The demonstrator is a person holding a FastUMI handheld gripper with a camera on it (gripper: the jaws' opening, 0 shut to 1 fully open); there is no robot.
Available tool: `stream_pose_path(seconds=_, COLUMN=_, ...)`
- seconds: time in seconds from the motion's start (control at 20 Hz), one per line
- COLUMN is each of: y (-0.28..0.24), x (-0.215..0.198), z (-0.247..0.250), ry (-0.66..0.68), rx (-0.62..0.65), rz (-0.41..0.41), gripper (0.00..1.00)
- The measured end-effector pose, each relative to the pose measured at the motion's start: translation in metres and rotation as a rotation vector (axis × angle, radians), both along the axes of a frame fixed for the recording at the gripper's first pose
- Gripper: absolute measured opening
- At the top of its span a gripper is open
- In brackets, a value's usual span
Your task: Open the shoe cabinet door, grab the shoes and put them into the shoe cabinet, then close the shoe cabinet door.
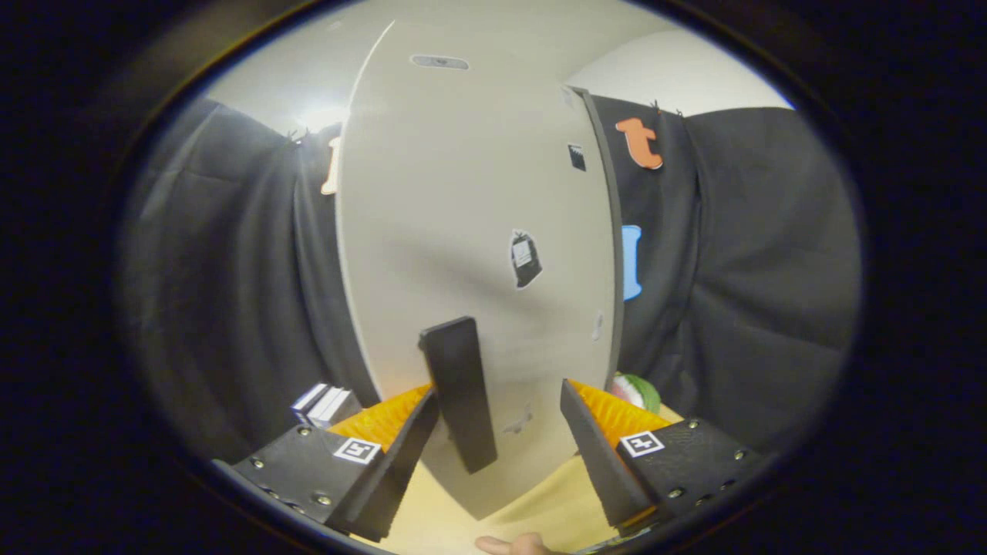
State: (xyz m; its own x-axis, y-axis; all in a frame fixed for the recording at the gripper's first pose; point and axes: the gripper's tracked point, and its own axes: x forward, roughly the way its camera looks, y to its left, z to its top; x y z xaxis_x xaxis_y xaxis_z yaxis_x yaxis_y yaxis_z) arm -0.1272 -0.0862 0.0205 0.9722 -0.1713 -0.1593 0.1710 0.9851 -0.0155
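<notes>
Cabinet door (pixel 470 223), pale and flat, standing upright directly ahead of the gripper (pixel 501 401) and taking up most of the ground beyond the fingers. Door handle (pixel 459 393): dark, flat bar fixed to the door face, long axis near vertical, top leaning slightly left. It lies between the two fingers, close against the left one; the right finger stands clear of it with a gap. Gripper spread apart, grasping nothing. Door's right edge shows a dark rim (pixel 609 231). Small dark stickers (pixel 525 259) on the door face, right of and above the handle. Surface below: yellow tabletop (pixel 540 509), near the fingers. A fingertip (pixel 513 546) at the near edge of it. Small white-and-dark box (pixel 322 404) left of the left finger. Green-and-white object (pixel 637 390) just beyond the right finger, not identifiable. Room: black cloth wall (pixel 732 270) both sides, pale ceiling above.
</notes>
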Motion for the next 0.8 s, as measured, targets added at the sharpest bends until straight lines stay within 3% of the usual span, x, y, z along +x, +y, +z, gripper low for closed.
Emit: stream_pose_path(seconds=0.8, y=0.032, x=0.068, z=-0.02, ry=0.023, rx=-0.03, rz=0.127, gripper=1.0)
